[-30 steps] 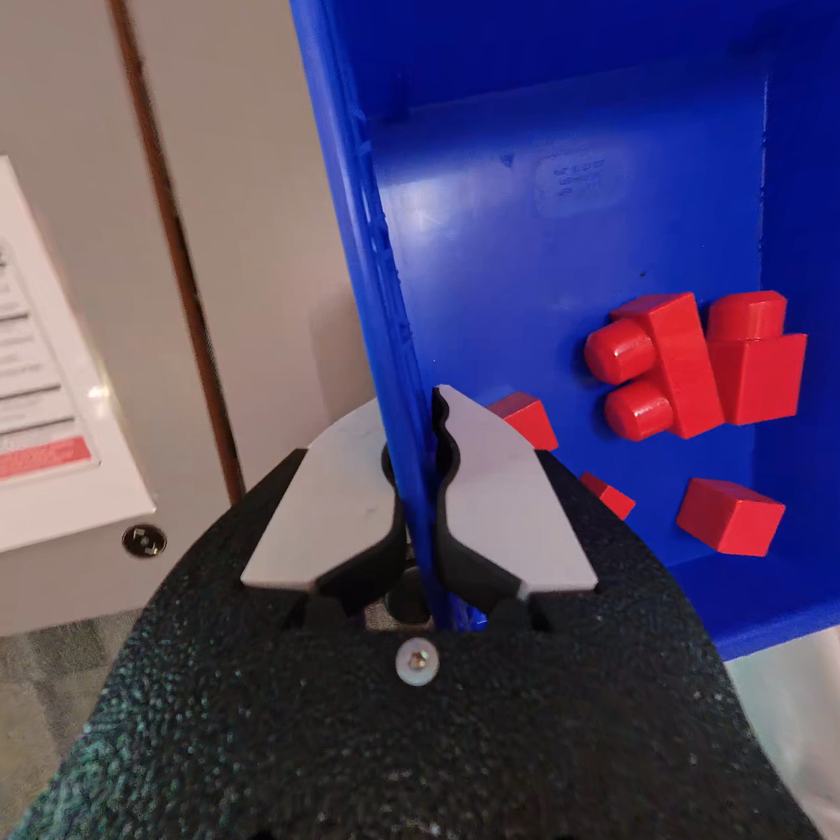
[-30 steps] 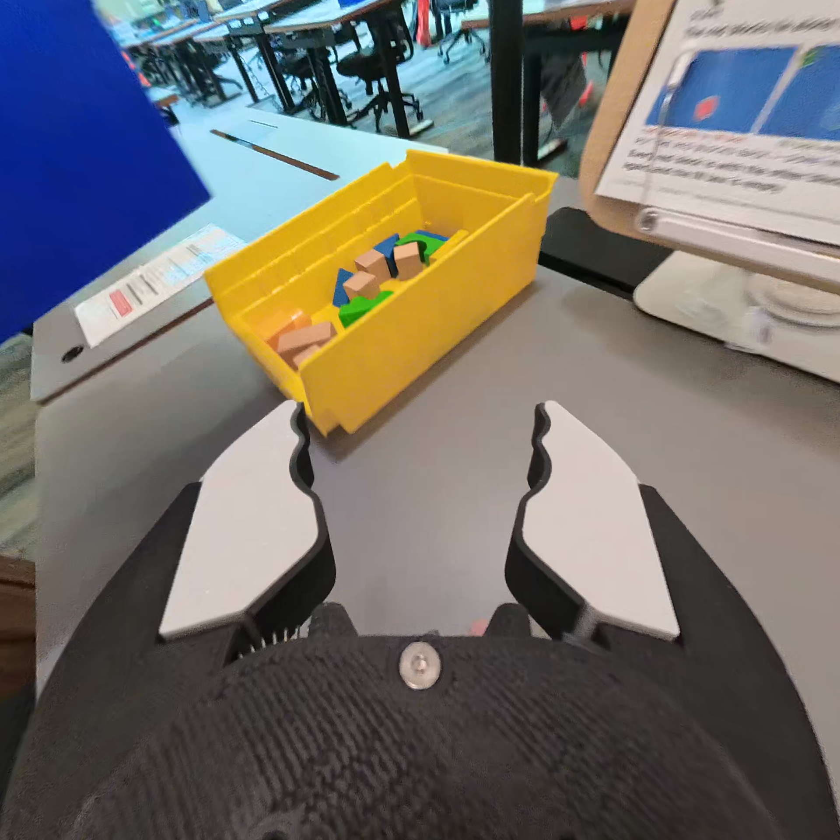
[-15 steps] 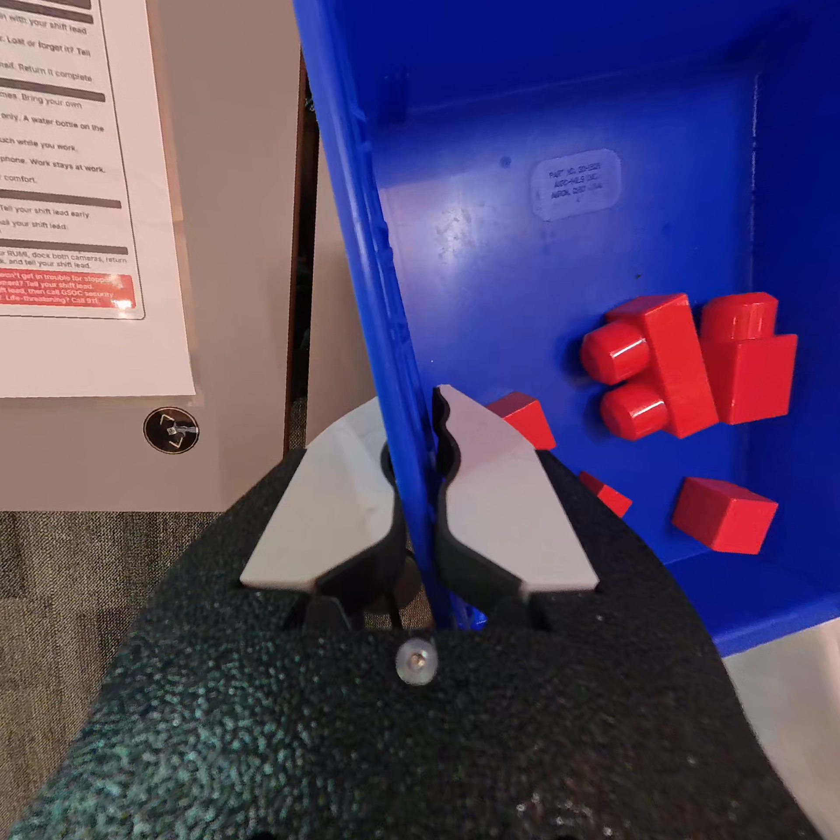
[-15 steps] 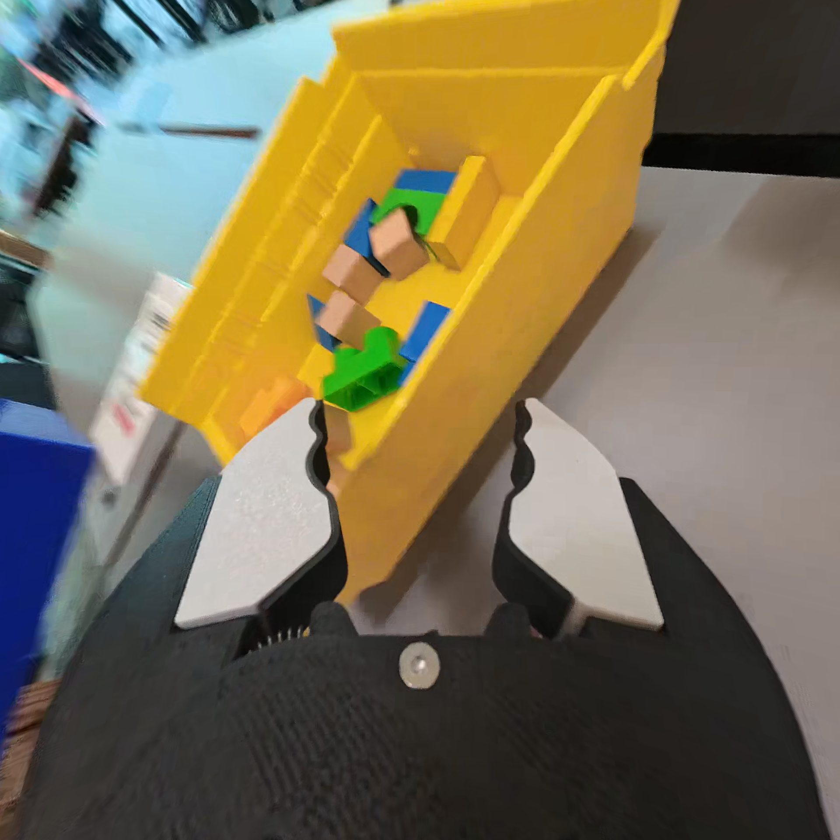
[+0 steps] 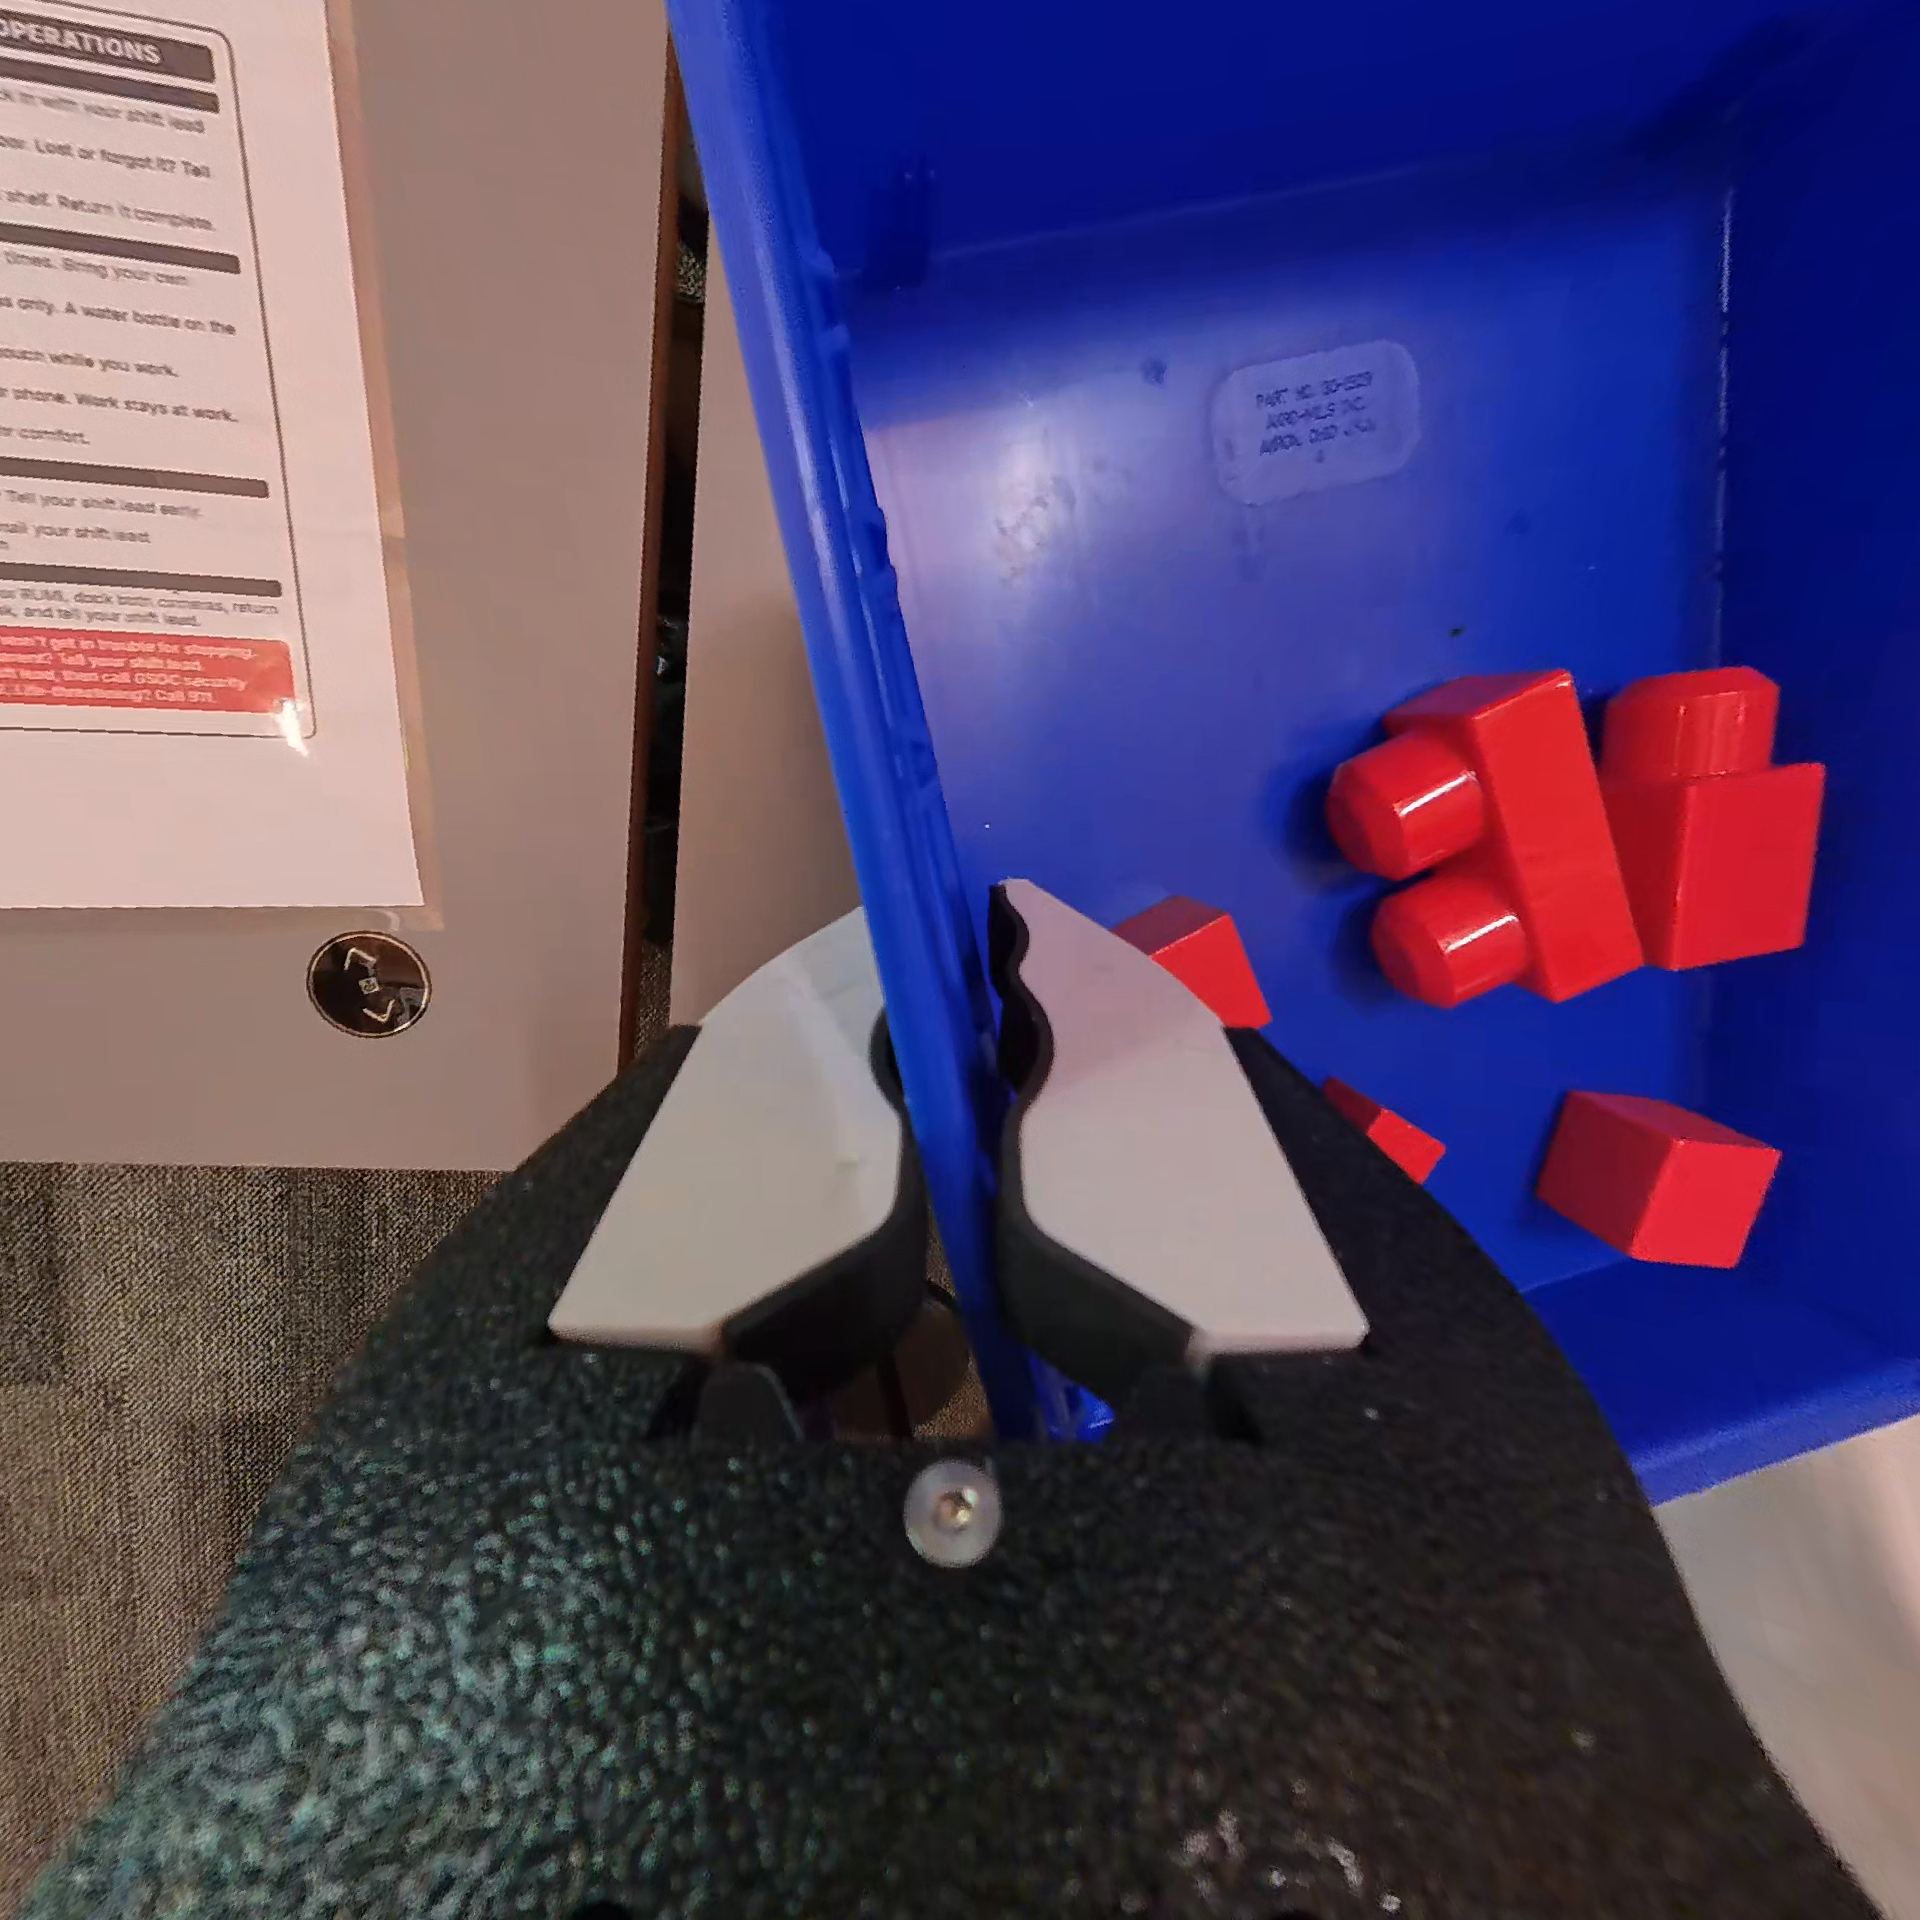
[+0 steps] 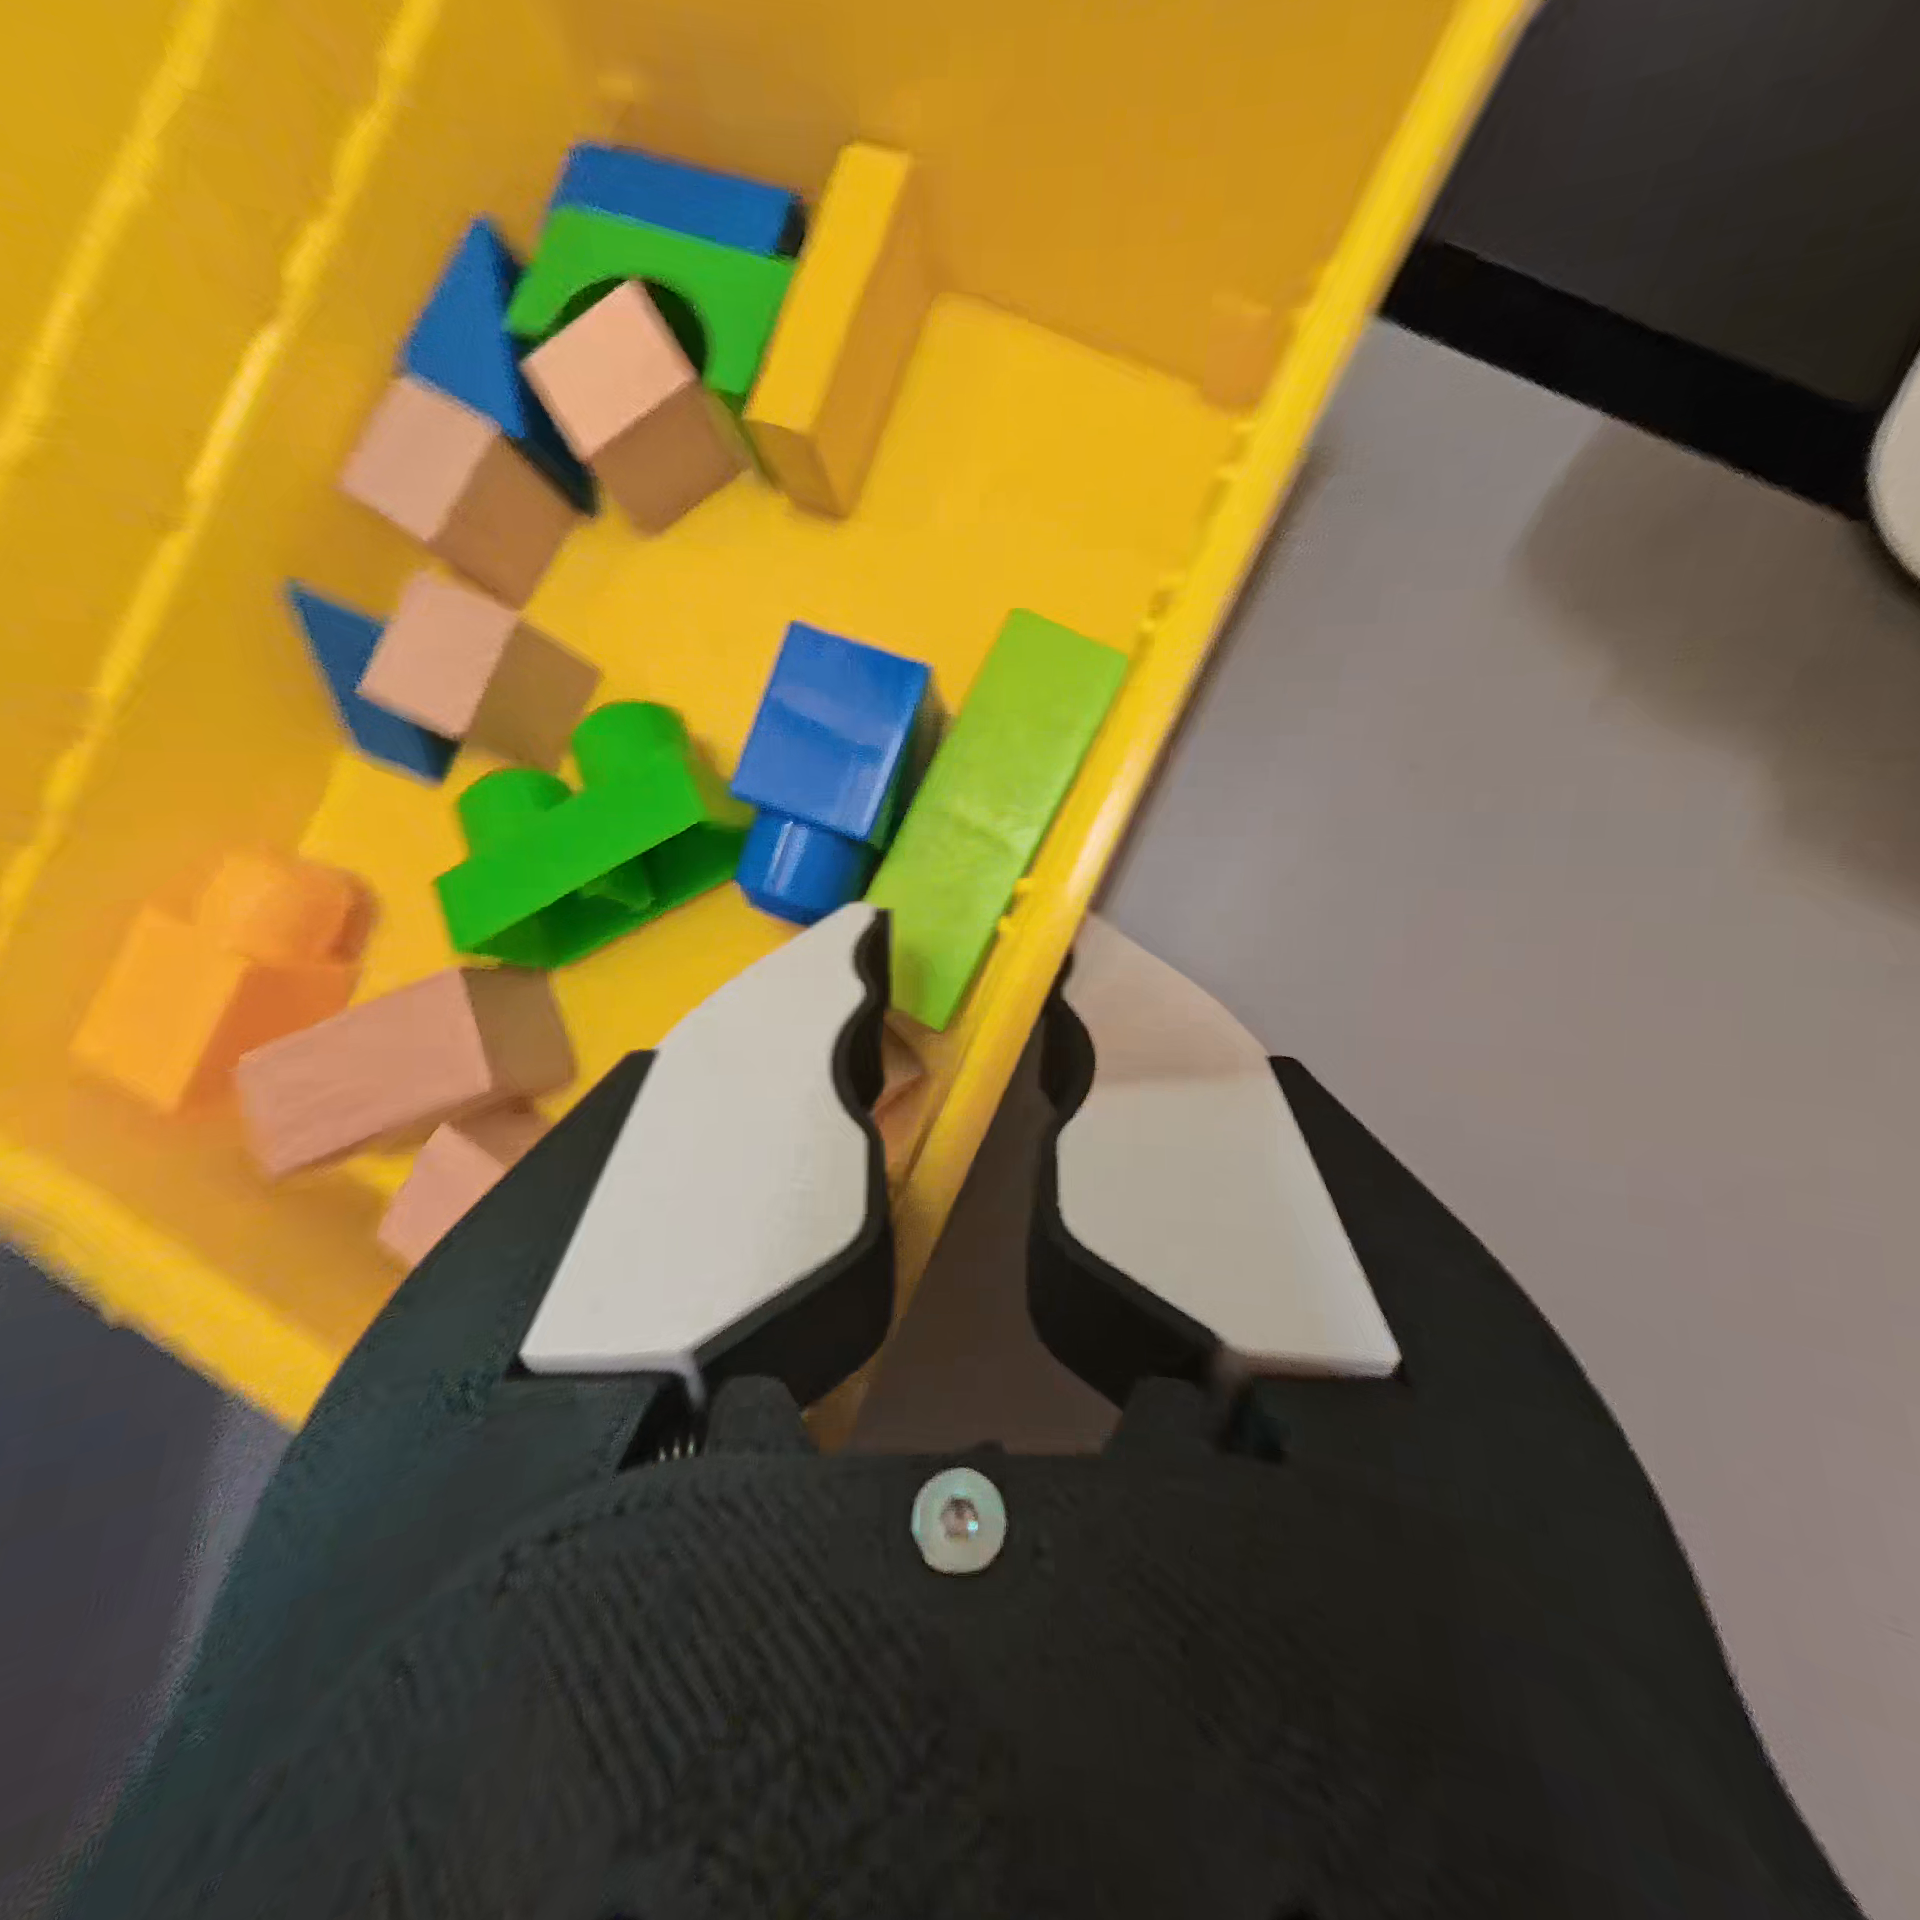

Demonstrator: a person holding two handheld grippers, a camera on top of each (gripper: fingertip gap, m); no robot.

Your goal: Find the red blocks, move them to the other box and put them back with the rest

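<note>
In the left wrist view my left gripper is shut on the side wall of the blue box and holds it tilted off the table. Several red blocks lie inside against its lower end, among them a two-stud brick, a one-stud brick and a cube. In the right wrist view my right gripper straddles the long side wall of the yellow box, one finger inside and one outside. It is nearly closed, with a gap still showing at the inner pad. The yellow box holds blue, green, tan and orange blocks.
A printed sheet lies on the neighbouring grey table, with a dark gap beside it and carpet floor below. Grey tabletop lies to the right of the yellow box. A green plank leans against the inside of the straddled wall.
My right gripper moved from the open table onto the yellow box's side wall and its jaws narrowed from wide open. My left gripper keeps its hold on the blue box, which shifted over the table's edge.
</note>
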